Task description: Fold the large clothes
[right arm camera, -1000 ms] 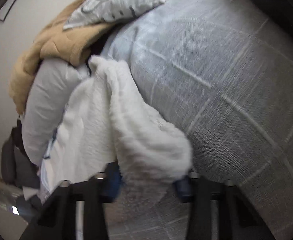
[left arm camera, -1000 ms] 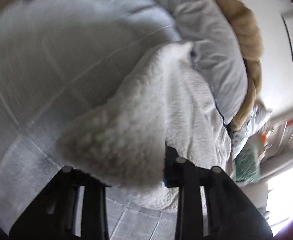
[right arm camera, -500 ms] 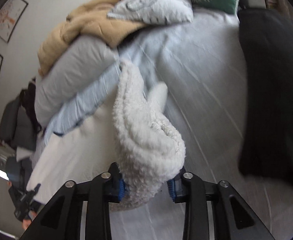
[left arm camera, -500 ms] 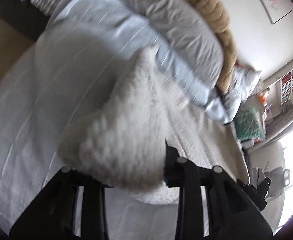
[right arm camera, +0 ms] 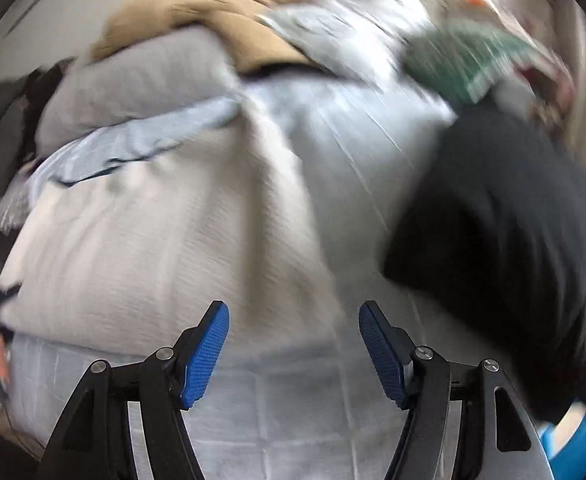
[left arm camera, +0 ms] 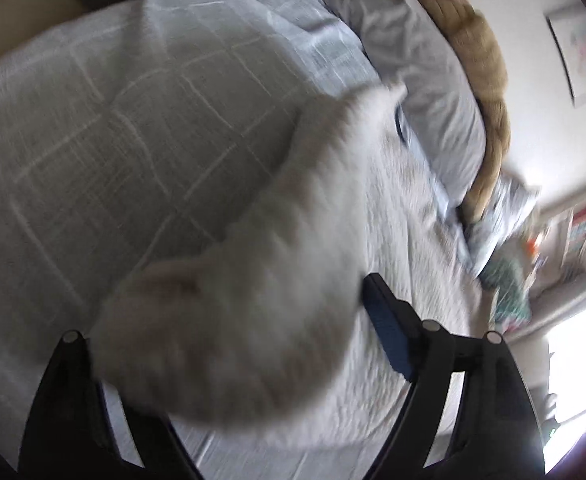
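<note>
A white fleece garment (left arm camera: pixel 253 280) lies on the bed, and a bunched fold of it fills the space between the jaws of my left gripper (left arm camera: pixel 229 320). Those jaws are opening. The blue right pad (left arm camera: pixel 385 340) shows bare beside the fleece, and the left finger's tip is hidden behind the fold. In the right wrist view the same garment (right arm camera: pixel 153 240) is spread flat on the bed ahead. My right gripper (right arm camera: pixel 293 308) hovers above it, its jaws opening with nothing between the blue pads. Both views are motion-blurred.
The bed has a grey checked cover (left arm camera: pixel 113 120). Grey pillows (right arm camera: pixel 133 80) and a tan blanket (right arm camera: pixel 213 12) are piled at its far side, with a green cushion (right arm camera: pixel 465 60) beside them. A black garment (right arm camera: pixel 513 240) lies at the right.
The right gripper has let go of the fleece fold, risen and rolled; the fleece now lies flat. The left jaws have spread wide, with the fold still between them.
</note>
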Demonstrator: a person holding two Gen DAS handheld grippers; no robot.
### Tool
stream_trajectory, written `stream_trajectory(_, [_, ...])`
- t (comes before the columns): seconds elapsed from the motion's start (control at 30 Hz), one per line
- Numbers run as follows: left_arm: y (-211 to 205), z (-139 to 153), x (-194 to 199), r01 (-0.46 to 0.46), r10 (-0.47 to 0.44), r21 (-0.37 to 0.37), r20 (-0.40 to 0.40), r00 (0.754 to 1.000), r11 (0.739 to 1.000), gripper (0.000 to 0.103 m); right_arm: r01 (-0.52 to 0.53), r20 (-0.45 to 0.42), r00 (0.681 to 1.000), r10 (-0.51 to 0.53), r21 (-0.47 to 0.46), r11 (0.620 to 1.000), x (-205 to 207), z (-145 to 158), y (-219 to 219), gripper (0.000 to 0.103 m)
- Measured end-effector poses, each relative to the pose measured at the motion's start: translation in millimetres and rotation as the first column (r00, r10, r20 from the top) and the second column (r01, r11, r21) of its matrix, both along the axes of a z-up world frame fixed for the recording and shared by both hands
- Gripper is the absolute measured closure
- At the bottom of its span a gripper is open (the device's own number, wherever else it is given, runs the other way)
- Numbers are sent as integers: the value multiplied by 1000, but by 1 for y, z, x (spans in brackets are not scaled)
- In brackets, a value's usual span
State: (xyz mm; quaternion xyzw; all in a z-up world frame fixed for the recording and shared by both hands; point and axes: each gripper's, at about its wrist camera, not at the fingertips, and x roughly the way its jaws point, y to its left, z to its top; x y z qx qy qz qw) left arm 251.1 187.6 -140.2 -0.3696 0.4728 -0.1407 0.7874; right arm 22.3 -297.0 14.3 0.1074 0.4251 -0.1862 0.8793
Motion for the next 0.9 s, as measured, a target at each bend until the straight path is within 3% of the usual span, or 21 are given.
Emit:
stream_trajectory(0.07, [1,-4,4,-48,48,-35,-1,999,998,23,-80,16,997,80,-26,996,22,13,20,34])
stream_trajectory(0.2, [0,-2,9,-84,83,-69,-25,996,994,47,-190,12,982,190,-1,982,85,31,55,34])
stream_trajectory(0.3, [-3,8,13,-53,52,-35,-9,999,998,55,-209,19,978,208,46,977,119,35,79,34])
stream_trajectory(0.4, [-5,12,11,-54,54,-4,19,998,999,59,-193,13,981,192,84,978,135,19,109,36])
stream_trajectory(0.47, [-5,14,6,-79,79,-5,39,996,997,62,-209,53,978,204,127,970,137,-1,128,53])
stream_trajectory(0.5, [-7,18,4,-90,90,-2,60,994,996,64,-229,80,972,219,151,962,135,-10,137,57])
stream_trajectory(0.53, [-7,23,2,-95,94,7,80,992,995,65,-252,66,967,245,153,955,139,-22,146,66])
stream_trajectory(0.57, [-9,29,1,-95,92,20,100,991,995,66,-276,39,961,273,139,951,144,-30,152,73])
stream_trajectory(0.63, [-15,49,-1,-84,77,32,169,983,996,68,-316,-8,948,319,119,941,153,-51,160,77])
stream_trajectory(0.73, [-27,84,-8,-42,34,24,266,963,999,70,-286,-55,952,302,200,937,166,-87,151,77])
stream_trajectory(0.9, [-70,147,-16,82,-65,-30,373,926,996,71,-311,-52,943,330,220,925,169,-89,147,77])
